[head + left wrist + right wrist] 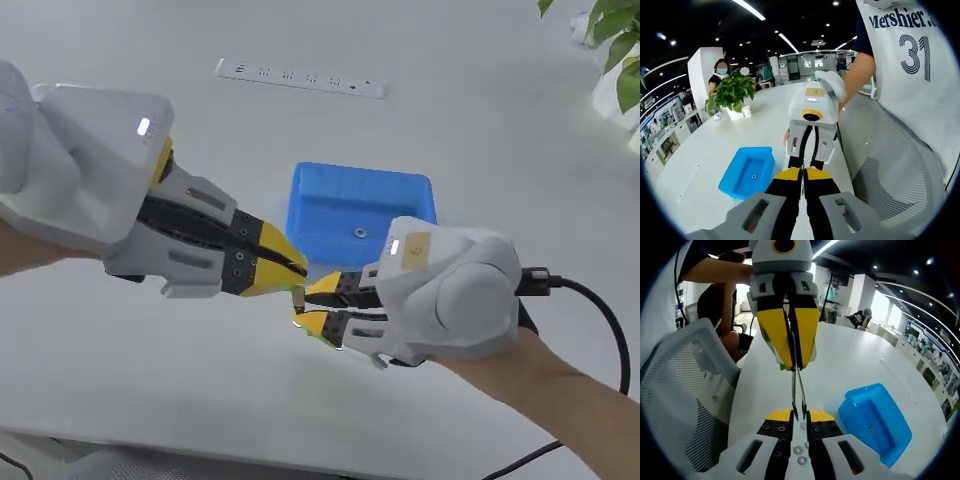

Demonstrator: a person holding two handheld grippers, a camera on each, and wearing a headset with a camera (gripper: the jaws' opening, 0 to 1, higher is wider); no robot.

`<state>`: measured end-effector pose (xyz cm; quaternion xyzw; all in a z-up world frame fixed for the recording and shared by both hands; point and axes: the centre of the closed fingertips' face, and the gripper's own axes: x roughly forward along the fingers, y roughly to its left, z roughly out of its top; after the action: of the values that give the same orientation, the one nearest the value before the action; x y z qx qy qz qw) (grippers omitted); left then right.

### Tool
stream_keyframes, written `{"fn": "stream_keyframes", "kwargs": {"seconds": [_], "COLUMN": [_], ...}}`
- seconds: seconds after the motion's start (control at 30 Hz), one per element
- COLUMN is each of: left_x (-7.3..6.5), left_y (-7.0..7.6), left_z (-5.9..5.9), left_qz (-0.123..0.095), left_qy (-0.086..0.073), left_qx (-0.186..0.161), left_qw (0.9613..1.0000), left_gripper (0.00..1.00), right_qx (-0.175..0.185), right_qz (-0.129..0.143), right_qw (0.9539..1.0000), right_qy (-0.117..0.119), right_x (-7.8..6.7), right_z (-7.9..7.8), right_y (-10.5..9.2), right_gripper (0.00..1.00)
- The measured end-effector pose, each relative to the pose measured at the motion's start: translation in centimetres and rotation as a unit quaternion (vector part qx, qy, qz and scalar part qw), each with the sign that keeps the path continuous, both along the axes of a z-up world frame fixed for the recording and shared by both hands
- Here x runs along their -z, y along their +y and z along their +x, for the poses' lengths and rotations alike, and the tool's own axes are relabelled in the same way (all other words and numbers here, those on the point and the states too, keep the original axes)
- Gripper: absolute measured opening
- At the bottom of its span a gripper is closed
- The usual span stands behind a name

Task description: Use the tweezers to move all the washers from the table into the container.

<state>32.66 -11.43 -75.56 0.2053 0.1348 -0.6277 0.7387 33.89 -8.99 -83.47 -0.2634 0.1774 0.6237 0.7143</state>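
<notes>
Tweezers (793, 390) are clenched in the left claw (795, 367) — right claw (800, 414) is released around the tips. Washer (799, 449) pickup's next, bottom centre.

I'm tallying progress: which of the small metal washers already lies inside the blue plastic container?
The lone small metal washer on the floor of the blue plastic container. The other washers lie outside it, on the white table.
</notes>
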Motion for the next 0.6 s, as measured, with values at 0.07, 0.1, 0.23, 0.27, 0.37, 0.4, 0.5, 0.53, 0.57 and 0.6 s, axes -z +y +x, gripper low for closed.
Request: {"fn": "stream_keyframes", "kwargs": {"seconds": [0.07,0.1,0.23,0.27,0.37,0.4,0.5,0.53,0.57,0.6], "left_x": [0.3,0.5,1.2,1.4,1.8,1.9,2.2,2.2,2.3,2.4], "left_y": [-0.1,-0.1,-0.2,-0.2,-0.2,-0.2,-0.1,-0.1,0.0,0.0], "left_z": [0.3,0.4,0.8,0.8,0.7,0.7,0.8,0.9,1.0,1.0], "left_qz": [0.002,0.003,0.001,0.0,-0.001,-0.002,-0.009,-0.013,-0.012,-0.012], "left_qy": [0.0,0.0,0.009,0.013,0.02,0.021,0.025,0.028,0.027,0.027], "left_qx": [-0.002,-0.003,-0.007,-0.008,-0.01,-0.01,-0.016,-0.02,-0.023,-0.024], "left_qw": [1.0,1.0,0.9999,0.9999,0.9998,0.9997,0.9995,0.9993,0.9993,0.9993], "left_gripper": [0.05,0.05,0.05,0.05,0.05,0.05,0.05,0.05,0.05,0.05], "right_qx": [0.001,0.002,0.002,0.001,0.001,0.002,0.005,0.006,0.007,0.009], "right_qz": [-0.002,-0.004,-0.007,-0.008,-0.011,-0.011,-0.012,-0.013,-0.015,-0.015], "right_qw": [1.0,1.0,0.9999,0.9998,0.9996,0.9996,0.9994,0.9994,0.9994,0.9993], "right_qy": [0.0,0.0,0.014,0.016,0.025,0.027,0.031,0.031,0.032,0.032], "right_x": [0.3,0.5,1.3,1.4,1.9,2.0,2.3,2.3,2.5,2.5], "right_z": [0.3,0.4,0.5,0.5,0.4,0.3,0.4,0.4,0.6,0.6], "right_y": [0.0,0.0,0.1,0.1,0.1,0.0,0.0,-0.1,-0.1,-0.2], "right_gripper": [0.11,0.11,0.11,0.11,0.11,0.11,0.11,0.11,0.11,0.11]}}
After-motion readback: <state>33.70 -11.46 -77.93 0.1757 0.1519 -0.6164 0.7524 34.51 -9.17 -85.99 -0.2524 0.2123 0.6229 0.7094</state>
